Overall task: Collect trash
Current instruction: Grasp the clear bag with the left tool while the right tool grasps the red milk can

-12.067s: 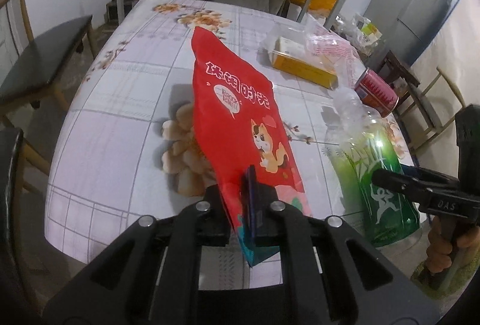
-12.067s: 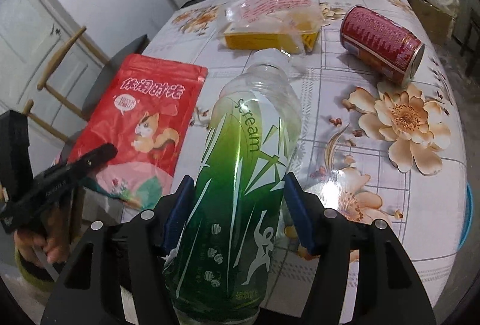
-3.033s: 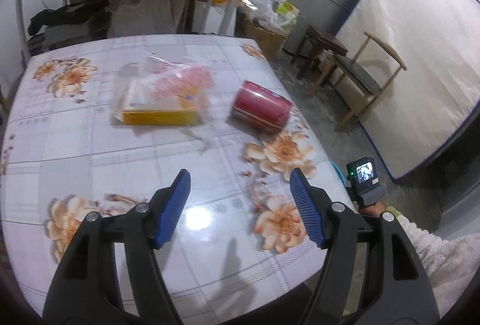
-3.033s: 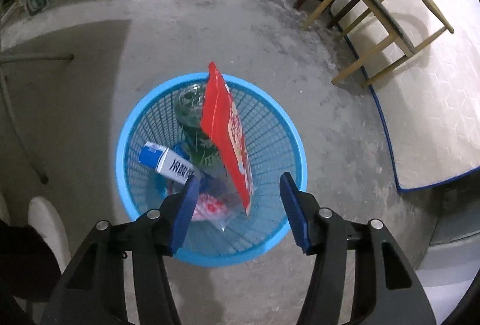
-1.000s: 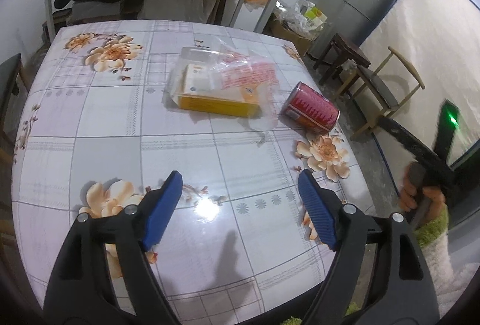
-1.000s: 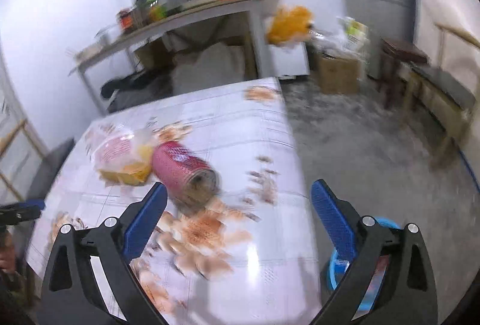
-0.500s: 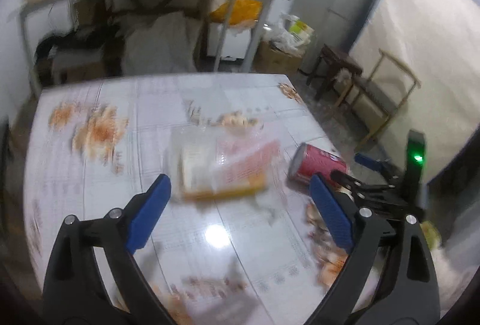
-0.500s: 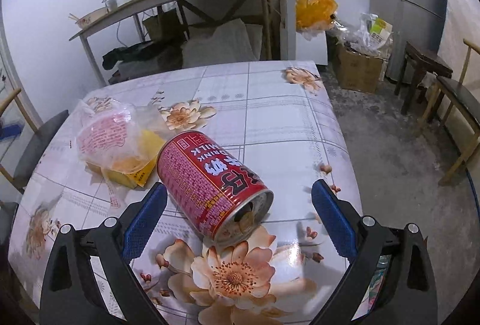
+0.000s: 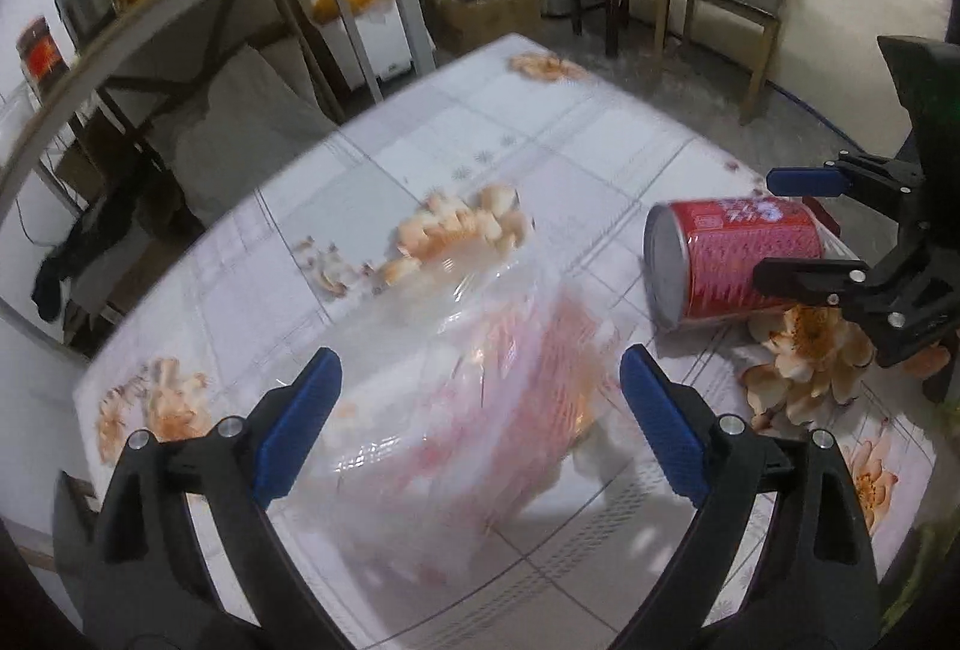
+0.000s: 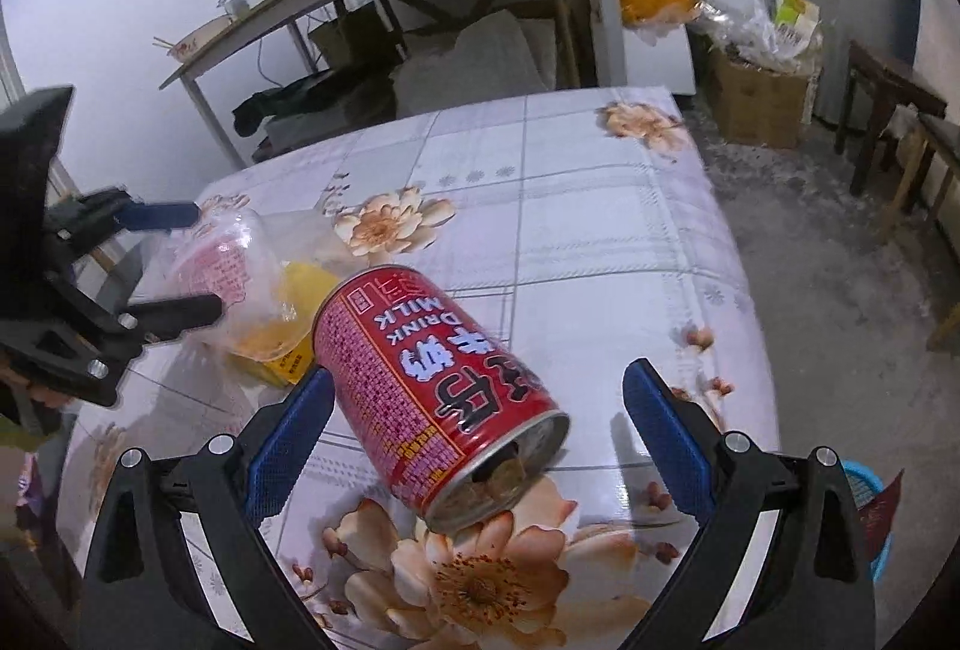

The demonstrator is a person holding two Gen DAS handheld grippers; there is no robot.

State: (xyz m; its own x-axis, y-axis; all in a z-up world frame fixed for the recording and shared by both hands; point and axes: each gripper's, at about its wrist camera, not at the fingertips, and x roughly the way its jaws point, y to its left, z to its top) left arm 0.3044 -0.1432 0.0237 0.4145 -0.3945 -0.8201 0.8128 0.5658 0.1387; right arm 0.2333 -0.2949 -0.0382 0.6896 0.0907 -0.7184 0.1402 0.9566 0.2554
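The floral table [image 10: 588, 206] carries a clear plastic bag [image 9: 480, 410] over a yellow box [image 10: 282, 344], sitting between the spread jaws of the left gripper [image 9: 474, 434]. The red can [image 10: 432, 386] lies on its side between the parted jaws of the right gripper [image 10: 474, 440], long axis diagonal, open end toward that camera.

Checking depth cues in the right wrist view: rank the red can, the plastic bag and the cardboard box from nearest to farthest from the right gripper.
1. Red can: lying on its side on the table, between the open fingers of the right gripper.
2. Plastic bag: on the table, behind the can to the left.
3. Cardboard box: on the floor past the table, upper right.
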